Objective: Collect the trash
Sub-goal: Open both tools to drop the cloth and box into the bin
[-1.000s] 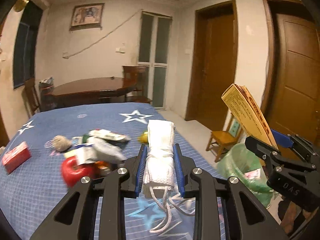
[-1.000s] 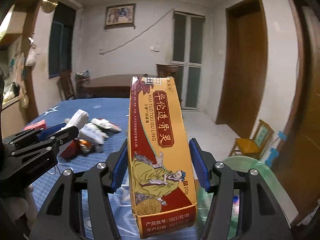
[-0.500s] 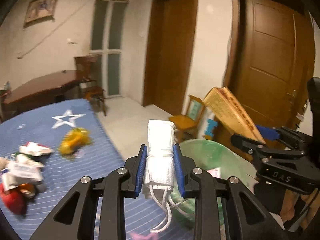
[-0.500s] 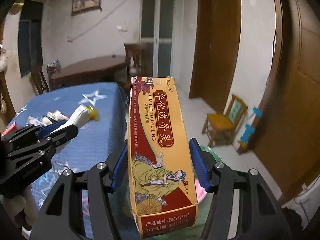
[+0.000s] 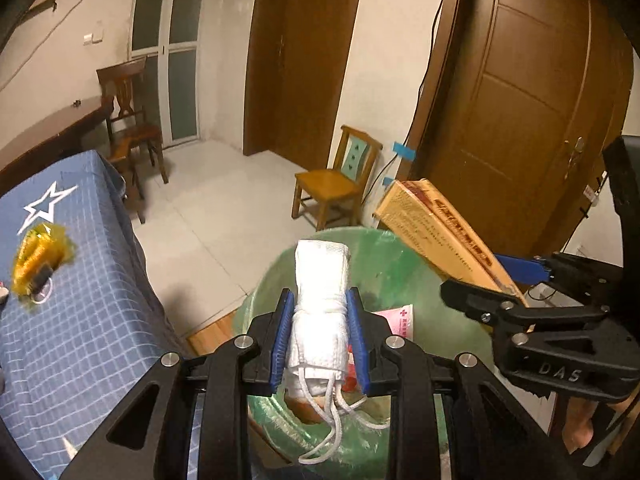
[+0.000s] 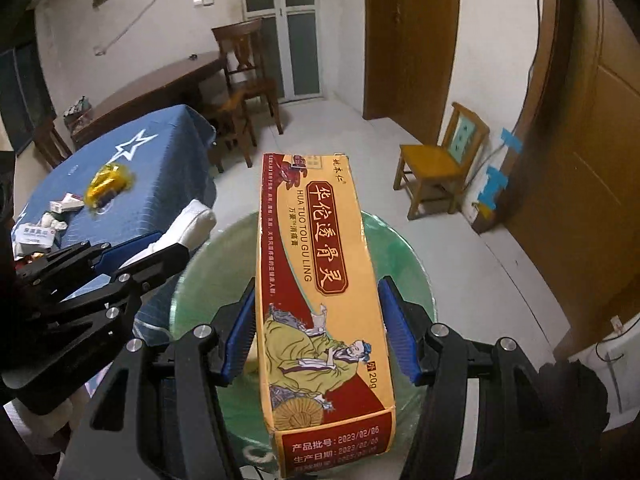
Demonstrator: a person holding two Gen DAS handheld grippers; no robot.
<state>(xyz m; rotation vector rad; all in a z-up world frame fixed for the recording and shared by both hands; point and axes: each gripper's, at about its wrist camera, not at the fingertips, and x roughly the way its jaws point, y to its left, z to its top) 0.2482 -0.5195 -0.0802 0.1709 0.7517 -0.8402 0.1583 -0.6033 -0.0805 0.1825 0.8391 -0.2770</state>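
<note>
My left gripper (image 5: 320, 308) is shut on a rolled white cloth mask (image 5: 322, 280) whose strings dangle below the pads. It hangs over the green-bagged bin (image 5: 404, 264), which has a pink-and-white paper (image 5: 400, 316) inside. My right gripper (image 6: 317, 292) is shut on a long yellow and red medicine box (image 6: 320, 280), held over the same bin (image 6: 400, 248). In the left wrist view the box (image 5: 436, 228) and right gripper (image 5: 476, 276) sit at the bin's right rim. In the right wrist view the left gripper (image 6: 172, 240) with the white roll (image 6: 196, 220) is at the bin's left rim.
The table with the blue star cloth (image 5: 80, 280) stands left of the bin, with a yellow wrapper (image 5: 36, 256) and more litter (image 6: 52, 216) on it. A small wooden chair (image 5: 336, 184) and brown doors (image 5: 520, 120) stand behind the bin. A dark chair (image 6: 244, 80) is further back.
Both grippers have swung right, away from the litter on the blue table, and tilted down over the green bin. The mask and the box are still gripped as before.
</note>
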